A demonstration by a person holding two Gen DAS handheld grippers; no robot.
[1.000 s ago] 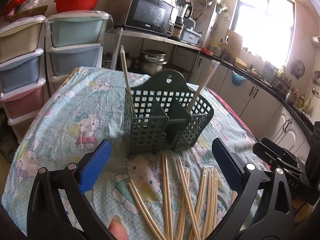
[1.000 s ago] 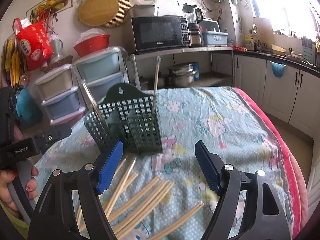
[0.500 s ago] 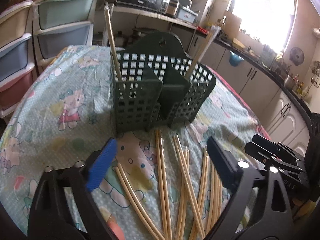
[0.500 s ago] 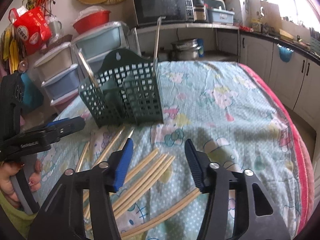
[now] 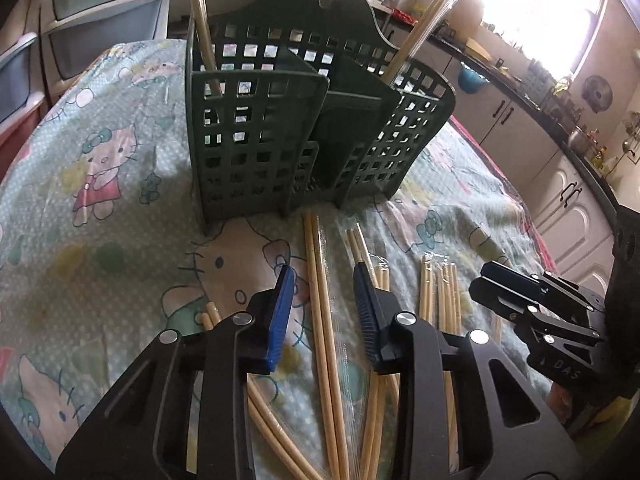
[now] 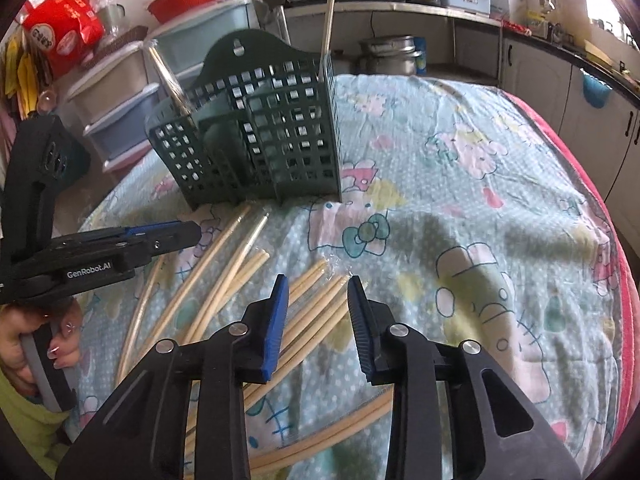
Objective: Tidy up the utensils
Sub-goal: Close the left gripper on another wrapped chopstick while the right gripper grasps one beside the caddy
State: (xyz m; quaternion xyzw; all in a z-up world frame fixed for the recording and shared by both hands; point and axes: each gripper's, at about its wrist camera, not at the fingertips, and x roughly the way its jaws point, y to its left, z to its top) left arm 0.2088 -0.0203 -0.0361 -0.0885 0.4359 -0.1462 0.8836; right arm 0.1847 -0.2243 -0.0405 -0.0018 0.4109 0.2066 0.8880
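Our desk (image 6: 500, 184), under a cartoon-cat cloth, has open room on its right half, bare out to the red edge (image 6: 600, 208); in the left wrist view the cloth left of the holder is free too. The green slotted holder (image 5: 260, 140) stands upright near the far middle, one wrapped pair leaning in its left compartment (image 5: 202, 24) and another in its right one (image 5: 420, 32). In front of it the loose chopsticks (image 5: 320, 304) lie flat on the cloth in wrapped pairs, fanned from just before the holder's foot back toward us.

We hold our left gripper (image 5: 324, 308) tilted down over that fan. Its fingers (image 5: 282, 316) are narrow and closing, with one pair of chopsticks running lengthwise between them; the blue pads stand either side of it with cloth showing in the gaps, not pressing it.

Our right gripper (image 6: 316, 316), also pitched down, sits just beside the left one, over the right-hand sticks (image 6: 316, 308). Its fingers (image 6: 276, 320) are narrow and closing too, with several sticks crossing slantwise beneath the gap; we cannot tell whether the tips have reached them. In this view our left hand (image 6: 44, 344) grips the handle of its tool at the desk's left edge, fingers curled around it.
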